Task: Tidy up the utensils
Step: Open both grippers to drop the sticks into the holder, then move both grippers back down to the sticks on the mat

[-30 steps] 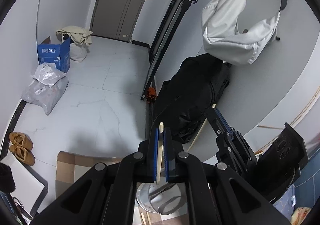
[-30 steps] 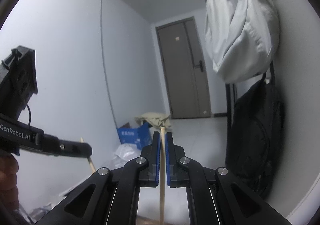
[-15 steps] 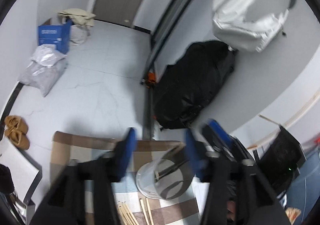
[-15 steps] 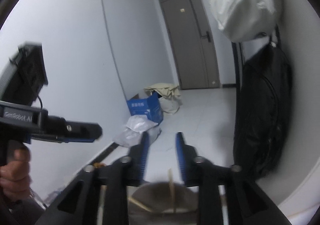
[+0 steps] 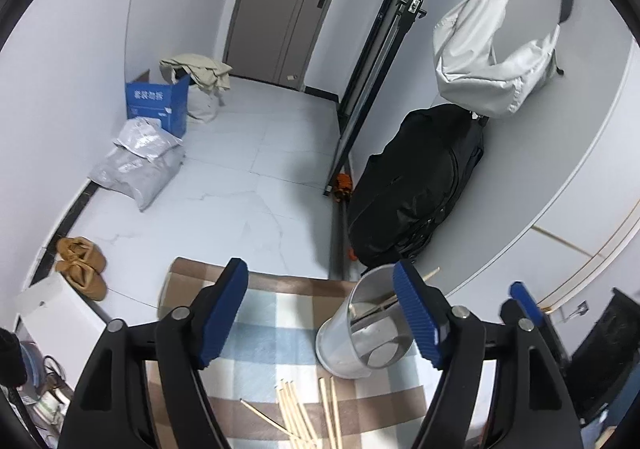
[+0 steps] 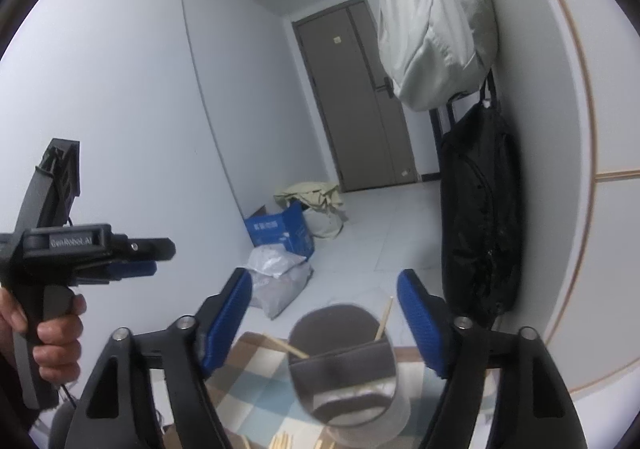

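The left hand-held gripper (image 5: 324, 313) stands wide, its jaws having just been opening, with nothing between the blue pads. The right hand-held gripper (image 6: 324, 317) likewise stands wide, its jaws having just been opening, and grips nothing. A metal utensil holder (image 5: 360, 333) stands upright on the checked cloth (image 5: 272, 329) covering the tabletop. Two chopsticks (image 6: 383, 319) are inside the holder, long axes steeply tilted, upper ends leaning apart above the rim. Loose chopsticks (image 5: 296, 413) lie flat on the cloth near the holder's base, long axes running roughly away from the camera, slightly fanned; one chopstick lies apart at a slant to their left. A hand (image 6: 52, 337) grips the left tool's handle in the right wrist view.
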`<state>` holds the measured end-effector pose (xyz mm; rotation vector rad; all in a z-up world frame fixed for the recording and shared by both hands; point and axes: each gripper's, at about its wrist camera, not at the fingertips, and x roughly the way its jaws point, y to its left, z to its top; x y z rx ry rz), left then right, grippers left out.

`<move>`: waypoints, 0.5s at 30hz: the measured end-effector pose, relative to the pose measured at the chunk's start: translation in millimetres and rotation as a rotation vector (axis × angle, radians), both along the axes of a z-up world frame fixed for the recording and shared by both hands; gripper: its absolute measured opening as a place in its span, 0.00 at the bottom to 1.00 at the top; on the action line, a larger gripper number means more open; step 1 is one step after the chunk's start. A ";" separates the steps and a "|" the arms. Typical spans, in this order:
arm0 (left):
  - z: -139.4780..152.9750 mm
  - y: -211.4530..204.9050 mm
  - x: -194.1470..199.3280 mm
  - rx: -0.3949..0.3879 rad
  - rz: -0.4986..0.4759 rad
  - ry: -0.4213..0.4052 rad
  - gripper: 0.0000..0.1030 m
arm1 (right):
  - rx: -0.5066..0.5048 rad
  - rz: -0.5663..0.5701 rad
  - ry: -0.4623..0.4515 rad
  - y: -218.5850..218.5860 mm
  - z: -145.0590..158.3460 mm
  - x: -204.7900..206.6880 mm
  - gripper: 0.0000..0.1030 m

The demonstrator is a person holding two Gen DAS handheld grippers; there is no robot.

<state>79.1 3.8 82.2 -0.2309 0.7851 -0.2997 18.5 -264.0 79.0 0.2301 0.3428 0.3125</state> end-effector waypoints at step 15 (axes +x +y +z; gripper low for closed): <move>-4.6 12.8 -49.0 0.019 -0.002 -0.046 0.85 | 0.001 0.006 0.017 12.7 -1.3 -60.8 0.85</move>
